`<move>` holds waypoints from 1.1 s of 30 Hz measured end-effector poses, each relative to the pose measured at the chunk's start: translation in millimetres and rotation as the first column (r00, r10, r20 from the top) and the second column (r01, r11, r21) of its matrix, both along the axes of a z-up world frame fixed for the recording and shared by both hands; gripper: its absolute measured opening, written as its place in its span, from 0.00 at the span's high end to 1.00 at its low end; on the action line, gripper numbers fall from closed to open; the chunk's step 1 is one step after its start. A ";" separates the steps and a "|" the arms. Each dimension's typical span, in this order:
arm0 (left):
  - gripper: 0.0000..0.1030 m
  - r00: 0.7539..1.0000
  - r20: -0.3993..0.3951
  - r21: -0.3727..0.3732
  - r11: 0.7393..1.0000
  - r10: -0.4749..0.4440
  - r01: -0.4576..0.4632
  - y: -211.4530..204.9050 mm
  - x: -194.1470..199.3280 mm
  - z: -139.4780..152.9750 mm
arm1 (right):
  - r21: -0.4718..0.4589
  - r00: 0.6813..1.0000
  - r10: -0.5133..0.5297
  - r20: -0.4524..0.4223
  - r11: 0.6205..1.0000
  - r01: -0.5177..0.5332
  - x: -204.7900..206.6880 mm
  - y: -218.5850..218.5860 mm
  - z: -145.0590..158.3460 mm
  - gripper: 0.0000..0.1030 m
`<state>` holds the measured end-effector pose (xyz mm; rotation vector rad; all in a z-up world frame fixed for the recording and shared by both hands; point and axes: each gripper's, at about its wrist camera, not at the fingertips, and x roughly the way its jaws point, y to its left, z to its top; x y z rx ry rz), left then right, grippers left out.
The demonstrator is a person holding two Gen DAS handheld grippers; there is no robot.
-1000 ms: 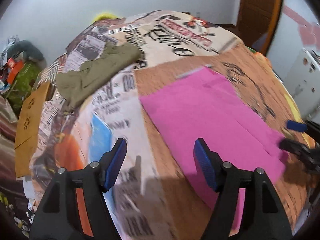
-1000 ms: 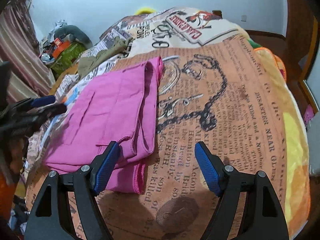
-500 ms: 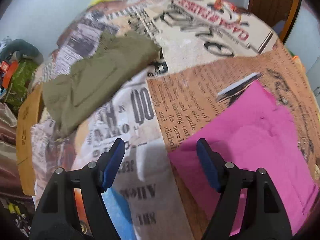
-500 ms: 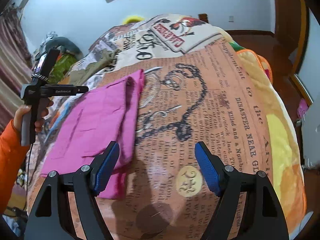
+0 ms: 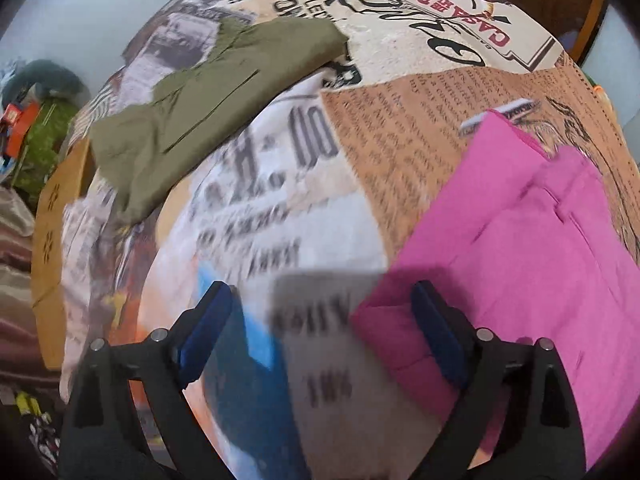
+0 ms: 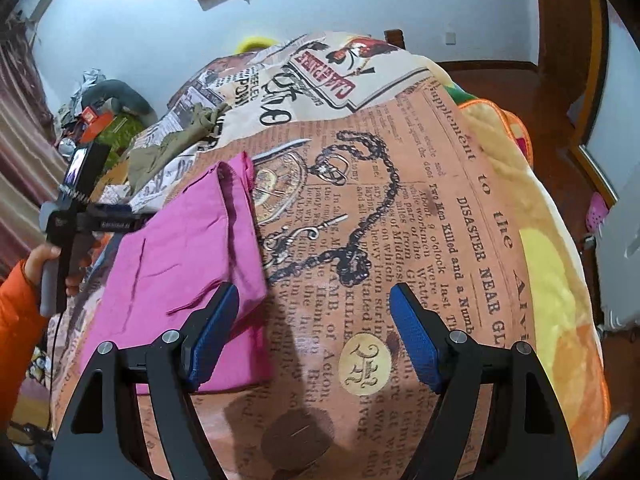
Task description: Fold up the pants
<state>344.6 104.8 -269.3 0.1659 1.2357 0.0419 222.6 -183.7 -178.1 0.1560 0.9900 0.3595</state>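
Folded pink pants (image 5: 532, 240) lie flat on the newspaper-print bedspread (image 5: 280, 208), at the right of the left wrist view. My left gripper (image 5: 320, 332) is open and empty, low over the bed, its right finger at the pants' near left corner. In the right wrist view the pink pants (image 6: 180, 256) lie left of centre. My right gripper (image 6: 314, 336) is open and empty above the bed, its left finger over the pants' right edge. The left gripper tool (image 6: 76, 220) shows at the pants' far left side, held by a hand in an orange sleeve.
Olive-green pants (image 5: 208, 108) lie crumpled at the far left of the bed, also in the right wrist view (image 6: 176, 144). Clutter (image 6: 92, 116) sits on the floor at the left. The bed's right edge (image 6: 560, 280) drops to a wooden floor.
My left gripper has moved down and closer to the pink pants' left corner. My right gripper has drawn back slightly, so the pants' right edge sits under its left finger.
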 end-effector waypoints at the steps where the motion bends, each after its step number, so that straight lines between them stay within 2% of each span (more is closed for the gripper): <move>1: 0.10 1.000 0.002 -0.005 1.000 0.012 -0.012 2.7 -9.7 3.5 | 0.000 1.000 0.003 0.003 1.000 -0.003 -1.1 0.8 1.0 0.28; 6: 0.10 0.999 0.019 -0.013 0.999 0.035 -0.035 6.9 -60.9 18.3 | -0.008 1.000 0.018 0.022 1.000 -0.018 -10.4 2.6 7.9 0.28; 10: 0.10 0.998 0.058 -0.001 1.000 0.013 -0.013 0.3 -105.6 30.3 | -0.015 0.999 0.028 0.033 1.000 -0.027 -17.6 3.6 11.0 0.28; 12: 0.10 0.998 0.059 -0.037 0.999 0.010 -0.008 -2.5 -130.2 34.8 | -0.019 0.999 0.037 0.039 0.999 -0.036 -21.8 4.7 11.8 0.28; 14: 0.10 0.999 0.048 -0.070 0.998 0.009 -0.005 -5.2 -140.3 33.0 | -0.023 0.998 0.045 0.038 0.999 -0.044 -25.2 6.6 11.2 0.28; 18: 0.09 0.996 0.083 -0.055 0.998 0.018 -0.013 -8.4 -162.0 34.3 | -0.029 0.997 0.069 0.035 0.997 -0.068 -30.3 13.7 9.5 0.28; 25: 0.08 0.992 0.093 -0.029 0.996 0.083 -0.081 7.5 -170.3 42.8 | -0.040 0.992 0.110 0.064 0.993 -0.108 -34.9 22.8 12.5 0.28; 28: 0.08 0.989 0.134 -0.023 0.998 0.058 -0.055 1.3 -167.0 56.4 | -0.036 0.990 0.123 0.062 0.992 -0.121 -33.2 24.9 11.8 0.28; 33: 0.08 0.982 0.186 -0.041 0.999 -0.010 0.018 -24.0 -140.0 75.1 | -0.017 0.989 0.144 0.038 0.990 -0.143 -22.1 29.4 8.4 0.28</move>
